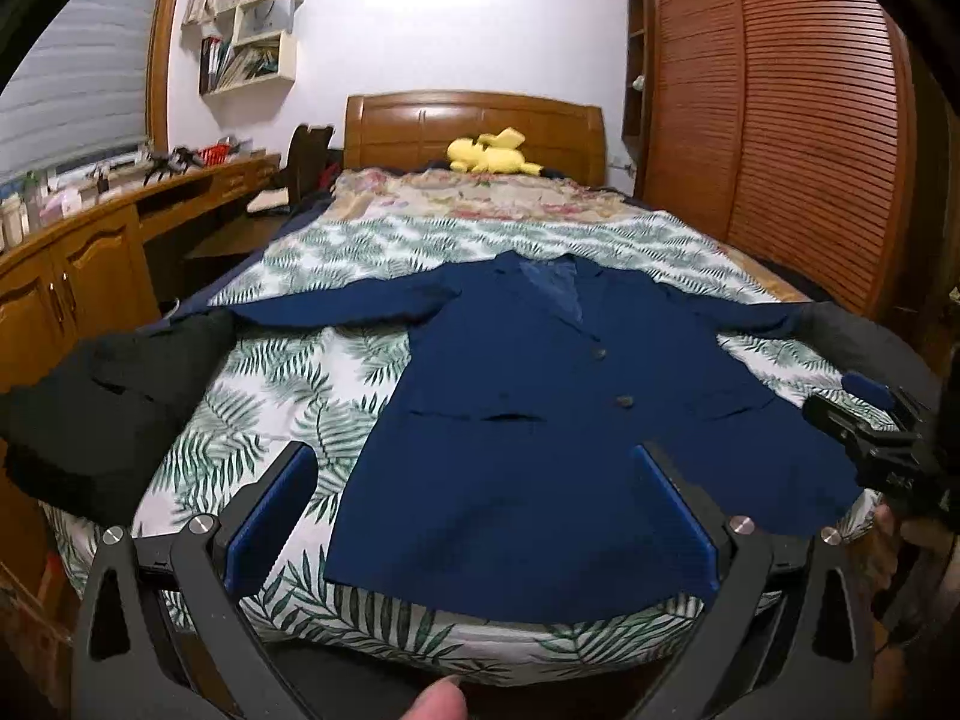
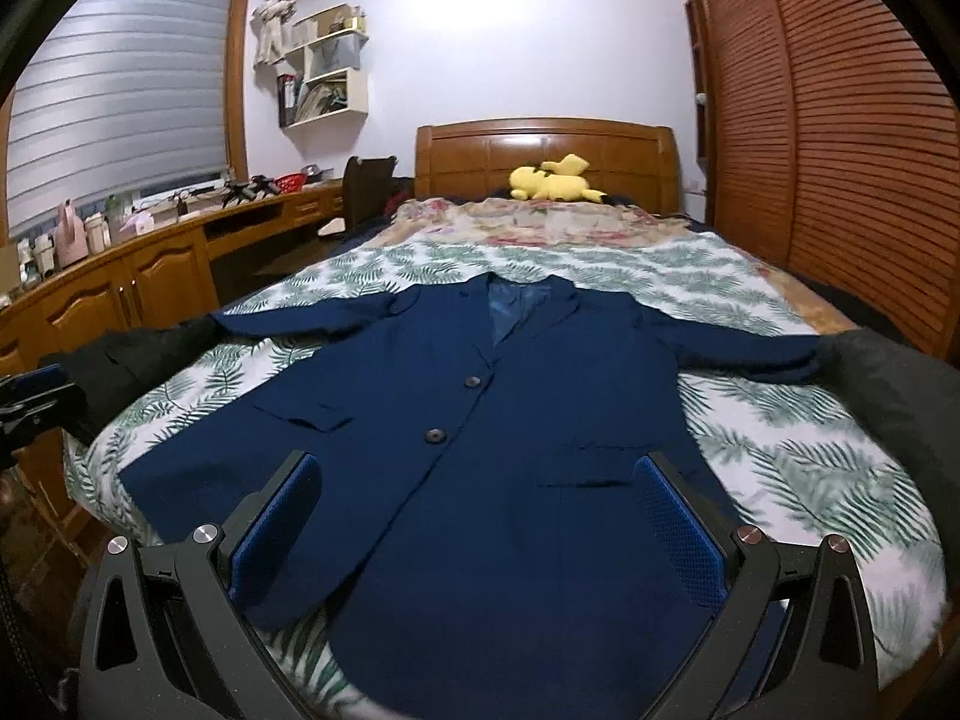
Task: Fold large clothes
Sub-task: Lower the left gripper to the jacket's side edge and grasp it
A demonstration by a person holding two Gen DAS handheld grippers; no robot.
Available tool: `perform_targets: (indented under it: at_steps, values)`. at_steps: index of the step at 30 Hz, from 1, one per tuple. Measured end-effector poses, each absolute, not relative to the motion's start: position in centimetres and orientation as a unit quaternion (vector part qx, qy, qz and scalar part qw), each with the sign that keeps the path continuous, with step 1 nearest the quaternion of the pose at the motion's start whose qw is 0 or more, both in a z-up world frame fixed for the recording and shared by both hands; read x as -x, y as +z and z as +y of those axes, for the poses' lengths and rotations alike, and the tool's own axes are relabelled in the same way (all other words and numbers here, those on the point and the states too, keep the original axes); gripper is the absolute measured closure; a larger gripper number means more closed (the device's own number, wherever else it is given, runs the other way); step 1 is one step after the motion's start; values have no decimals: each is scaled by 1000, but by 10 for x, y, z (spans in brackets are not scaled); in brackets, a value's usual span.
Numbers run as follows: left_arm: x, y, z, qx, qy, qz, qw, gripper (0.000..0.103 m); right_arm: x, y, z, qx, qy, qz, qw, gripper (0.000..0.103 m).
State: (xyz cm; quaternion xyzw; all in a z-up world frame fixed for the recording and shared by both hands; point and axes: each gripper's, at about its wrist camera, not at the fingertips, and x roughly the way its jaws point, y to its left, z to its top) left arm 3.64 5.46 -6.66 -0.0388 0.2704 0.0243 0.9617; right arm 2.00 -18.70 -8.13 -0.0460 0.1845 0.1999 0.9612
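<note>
A navy blue suit jacket [image 1: 528, 396] lies flat and face up on the bed, collar toward the headboard, both sleeves spread out sideways, two buttons showing. The same jacket [image 2: 492, 420] fills the middle of the right wrist view. My left gripper [image 1: 474, 516] hangs open above the jacket's hem on its left part, holding nothing. My right gripper [image 2: 474, 528] is open over the hem on the right part, also with nothing held. The right gripper [image 1: 882, 438] shows at the right edge of the left wrist view.
The bed has a leaf-print cover [image 1: 288, 396] and a floral blanket [image 1: 480, 192] further back. Dark garments lie at the left edge [image 1: 108, 408] and right edge [image 2: 888, 384]. A yellow plush toy [image 1: 489, 153] sits by the wooden headboard. A wooden desk [image 1: 78, 264] runs left; a slatted wardrobe [image 1: 780, 108] stands right.
</note>
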Motion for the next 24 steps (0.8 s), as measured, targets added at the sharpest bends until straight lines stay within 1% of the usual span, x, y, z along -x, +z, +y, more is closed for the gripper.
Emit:
perform_targets:
  at_steps: [4, 12, 18, 24]
  values:
    - [-49, -79, 64, 50, 19, 292, 955, 0, -54, -84, -169, 63, 204, 190, 958, 0]
    - [-76, -89, 85, 46, 49, 301, 951, 0, -102, -73, -135, 75, 245, 187, 948, 0]
    - [-103, -97, 117, 71, 60, 304, 948, 0, -145, -91, -108, 115, 261, 198, 938, 0]
    - [-135, -103, 142, 66, 70, 313, 945, 1, -164, -90, -92, 109, 293, 189, 931, 0]
